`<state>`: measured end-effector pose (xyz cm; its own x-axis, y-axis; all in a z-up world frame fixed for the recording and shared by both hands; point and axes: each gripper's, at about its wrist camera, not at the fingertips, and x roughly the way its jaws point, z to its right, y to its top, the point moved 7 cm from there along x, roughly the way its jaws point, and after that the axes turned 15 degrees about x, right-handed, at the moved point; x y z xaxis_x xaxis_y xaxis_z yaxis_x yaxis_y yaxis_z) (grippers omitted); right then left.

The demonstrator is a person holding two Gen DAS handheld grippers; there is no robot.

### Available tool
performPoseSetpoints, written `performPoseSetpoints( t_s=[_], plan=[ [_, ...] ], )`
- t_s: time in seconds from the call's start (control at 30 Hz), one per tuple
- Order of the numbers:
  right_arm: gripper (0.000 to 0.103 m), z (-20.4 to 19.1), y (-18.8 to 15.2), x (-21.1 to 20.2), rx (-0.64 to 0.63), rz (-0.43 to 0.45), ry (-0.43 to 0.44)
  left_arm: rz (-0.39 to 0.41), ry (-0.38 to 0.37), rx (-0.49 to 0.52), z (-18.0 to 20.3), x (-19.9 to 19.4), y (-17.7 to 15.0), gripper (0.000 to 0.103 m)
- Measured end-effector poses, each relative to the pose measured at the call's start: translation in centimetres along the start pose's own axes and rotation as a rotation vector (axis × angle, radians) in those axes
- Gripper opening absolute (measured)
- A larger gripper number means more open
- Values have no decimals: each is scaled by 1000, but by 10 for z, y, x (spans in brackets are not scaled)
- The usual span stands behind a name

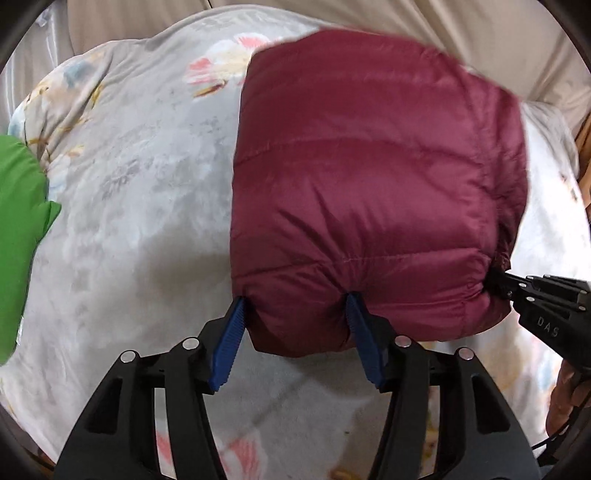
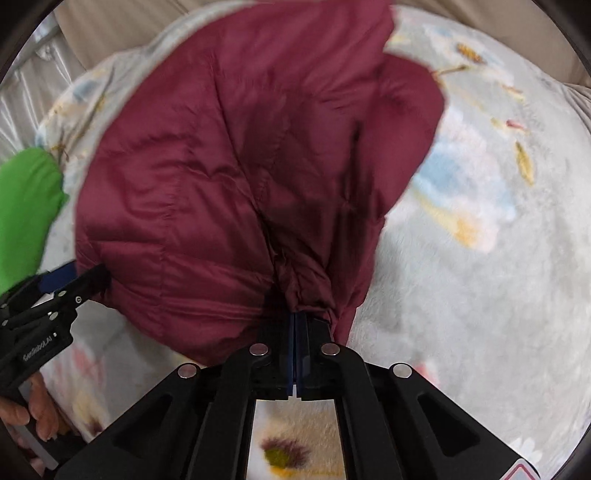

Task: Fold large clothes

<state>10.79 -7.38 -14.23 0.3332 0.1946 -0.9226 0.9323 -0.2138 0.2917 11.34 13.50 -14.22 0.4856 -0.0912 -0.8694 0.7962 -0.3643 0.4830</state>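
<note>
A maroon quilted puffer jacket (image 1: 369, 177) lies folded on a pale floral blanket (image 1: 140, 206). My left gripper (image 1: 295, 306) is open, its blue pads on either side of the jacket's near left edge, with a bulge of fabric between them. My right gripper (image 2: 297, 317) is shut on a bunched bit of the jacket (image 2: 236, 177) at its near right corner. The right gripper also shows in the left wrist view (image 1: 498, 286), and the left gripper shows in the right wrist view (image 2: 77, 277) at the jacket's left edge.
A bright green garment (image 1: 22, 229) lies on the blanket at the far left; it also shows in the right wrist view (image 2: 26, 206). Beige fabric (image 1: 443, 22) rises behind the blanket. A hand (image 2: 33, 410) holds the left gripper's handle.
</note>
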Motion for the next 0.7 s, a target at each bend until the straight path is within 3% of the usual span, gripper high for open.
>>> performPoseSetpoints(
  t_s=[0.13,0.23,0.33,0.4,0.5,0.57,0.63,0.7],
  plan=[
    [0,-3,8,-16,44,23,0,11,7,-26,-4,-15,4,52],
    [0,-12,32,-81,89,178,82,108,20,-35,-11,-52,18,52],
    [0,-26,64,-100,74,235,105,141,30,-52,-15,-64,30,52],
    [0,-31,81,-90,69,228,102,121,38,-57,-18,-57,37,52],
    [0,-22,103,-50,77,192,15,62,41,-58,-19,-35,37,53],
    [0,-7,108,-21,124,132,-2,40,2,-64,-19,-23,34,55],
    [0,1,106,-3,156,100,1,27,-6,-67,-18,-13,32,66],
    [0,4,105,12,157,86,-13,24,-15,-80,-19,-10,30,69]
  ],
)
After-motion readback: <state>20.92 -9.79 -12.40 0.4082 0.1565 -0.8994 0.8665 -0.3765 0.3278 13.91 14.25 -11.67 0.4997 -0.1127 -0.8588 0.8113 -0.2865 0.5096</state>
